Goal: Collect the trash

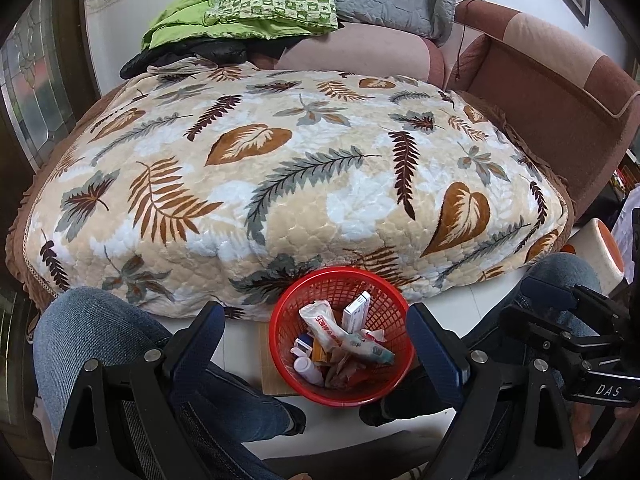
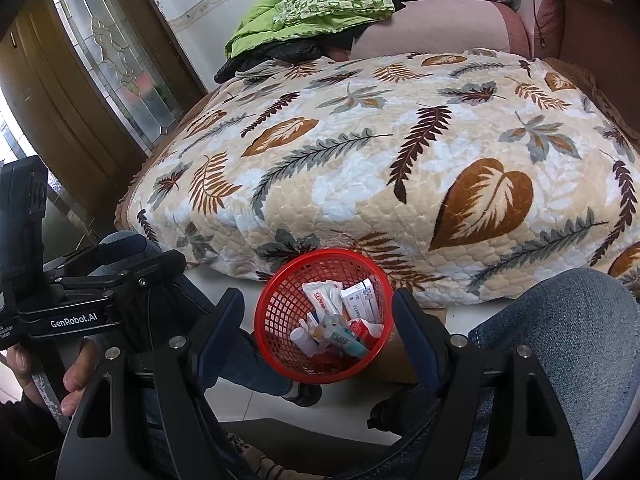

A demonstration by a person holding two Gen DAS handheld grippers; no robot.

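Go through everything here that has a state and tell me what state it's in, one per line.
Red basket: upright on the floor, holding trash.
White box: inside the basket, leaning on end.
Left gripper: jaws open, empty.
Right gripper: jaws open, empty.
Leaf-print blanket: spread flat, nothing on it.
Green quilt: bunched up behind.

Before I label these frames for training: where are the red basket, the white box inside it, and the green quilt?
Red basket (image 1: 280, 312): left wrist view, left rim.
White box (image 2: 359, 300): right wrist view, front face.
Green quilt (image 1: 276, 4): left wrist view, checked top.
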